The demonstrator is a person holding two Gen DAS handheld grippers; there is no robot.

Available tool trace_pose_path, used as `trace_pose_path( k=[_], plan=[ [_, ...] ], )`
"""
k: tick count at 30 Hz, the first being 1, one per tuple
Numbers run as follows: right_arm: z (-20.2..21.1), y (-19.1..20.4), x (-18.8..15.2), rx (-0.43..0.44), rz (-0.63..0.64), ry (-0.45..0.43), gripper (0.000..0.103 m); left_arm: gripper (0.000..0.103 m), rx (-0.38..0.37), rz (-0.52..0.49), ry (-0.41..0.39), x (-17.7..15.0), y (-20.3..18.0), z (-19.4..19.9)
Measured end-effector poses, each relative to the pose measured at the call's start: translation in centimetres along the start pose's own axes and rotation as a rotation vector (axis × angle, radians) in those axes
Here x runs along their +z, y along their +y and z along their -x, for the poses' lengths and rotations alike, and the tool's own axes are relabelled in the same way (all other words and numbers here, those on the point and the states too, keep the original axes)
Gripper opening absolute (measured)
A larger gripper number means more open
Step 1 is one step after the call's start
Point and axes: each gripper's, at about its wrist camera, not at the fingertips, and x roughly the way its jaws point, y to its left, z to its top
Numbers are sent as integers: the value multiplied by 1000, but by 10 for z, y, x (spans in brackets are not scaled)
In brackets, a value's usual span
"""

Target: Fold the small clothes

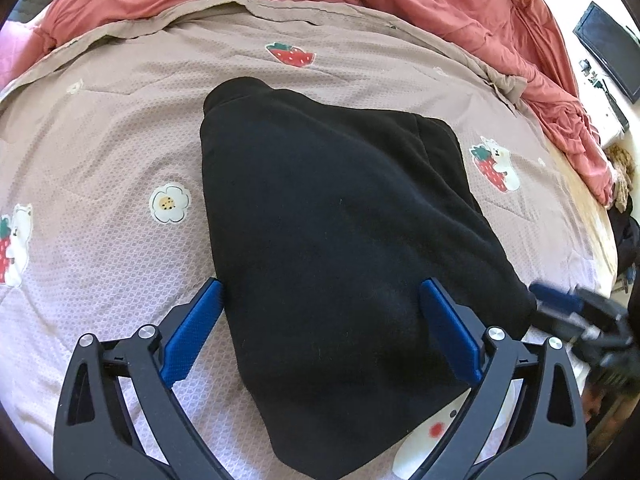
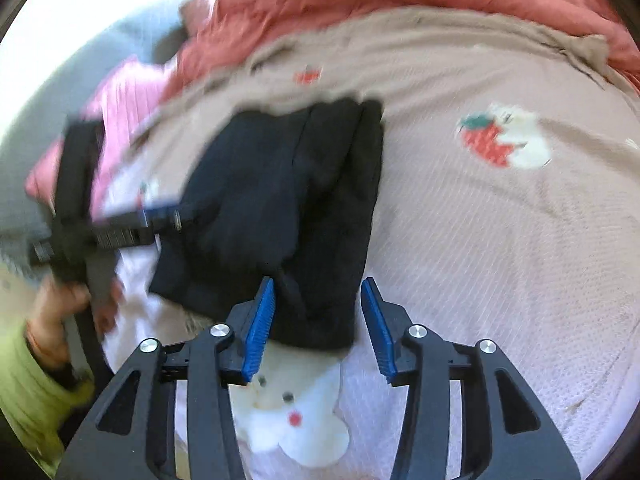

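Black garment [image 1: 336, 216] lies folded between your wide left tool [image 1: 322, 336]. Your right tool [image 2: 318, 320], half-open, holds nothing; closing now could snag its corner and undo the fold.

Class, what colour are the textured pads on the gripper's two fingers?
Blue pads on black fingers, over the black folded garment; sharpest in the left wrist view.

You are working over a bed under a pinkish quilt [image 1: 120, 128] printed with strawberries and bears. A folded black garment [image 1: 328, 240] is lying at its centre, a bunched red blanket [image 1: 460, 4] at twelve o'clock.
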Motion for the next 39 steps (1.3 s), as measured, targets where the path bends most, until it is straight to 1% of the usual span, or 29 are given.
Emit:
trace_pose_path(
  k=[1, 2, 4, 8, 12, 14, 17, 19, 20, 22, 25, 26, 28, 29, 30, 31, 32, 34, 35, 36, 37, 39],
  plan=[
    [3, -2, 2, -1, -15, -25, 49, 92, 2, -4, -1, -1, 0, 1],
    [8, -5, 5, -10, -41, -70, 51, 92, 4, -7, -2, -1, -1, 1],
    [11, -10, 7, -31, -80, -112, 53, 92, 5, -11, -4, -3, -2, 2],
    [5, -13, 12, -115, -122, -150, 53, 92, 9, -16, -11, -6, -2, 3],
    [-1, -11, 17, -125, -141, -187, 53, 92, 8, -19, -9, -11, -2, 1],
    [-6, -10, 19, -124, -133, -188, 53, 92, 5, -19, -3, -15, -2, -2],
    [-17, -8, 21, -115, -139, -163, 53, 92, 1, -17, 3, -21, -1, -5],
    [-29, -8, 25, -113, -154, -156, 54, 92, -13, -13, -10, -25, 1, -3],
    [-32, -9, 27, -110, -166, -159, 63, 92, -15, -16, -17, -27, 1, -3],
    [-43, -12, 29, -92, -206, -152, 70, 92, -14, -23, -11, -30, 1, -4],
    [-58, -16, 32, -44, -254, -138, 70, 92, -18, -17, -1, -32, 2, -7],
    [-61, -16, 32, -44, -250, -132, 69, 92, -19, -17, 0, -33, 1, -8],
    [-64, -12, 33, -56, -219, -119, 47, 92, -16, -20, -2, -32, 0, -7],
    [-66, -7, 33, -36, -186, -107, 33, 92, -13, -22, -7, -32, 0, -6],
    [-65, -2, 33, -36, -163, -110, 25, 92, -8, -26, -12, -32, -1, -5],
    [-63, 2, 34, -45, -139, -118, 20, 92, -1, -30, -21, -32, -2, -3],
    [-57, 9, 35, -39, -104, -135, 17, 92, 4, -34, -33, -32, -3, 1],
    [-46, 16, 38, 11, -79, -184, 16, 92, 8, -43, -52, -33, -5, 8],
    [-43, 18, 39, 6, -61, -202, 16, 92, 13, -49, -52, -33, -5, 8],
    [-44, 18, 39, -27, -51, -199, 16, 92, 19, -55, -44, -33, -6, 6],
    [-52, 13, 38, -70, -60, -169, 16, 92, 26, -58, -28, -33, -6, 2],
    [-62, 4, 36, -112, -86, -124, 16, 92, 21, -51, -11, -34, -6, -4]
  ],
)
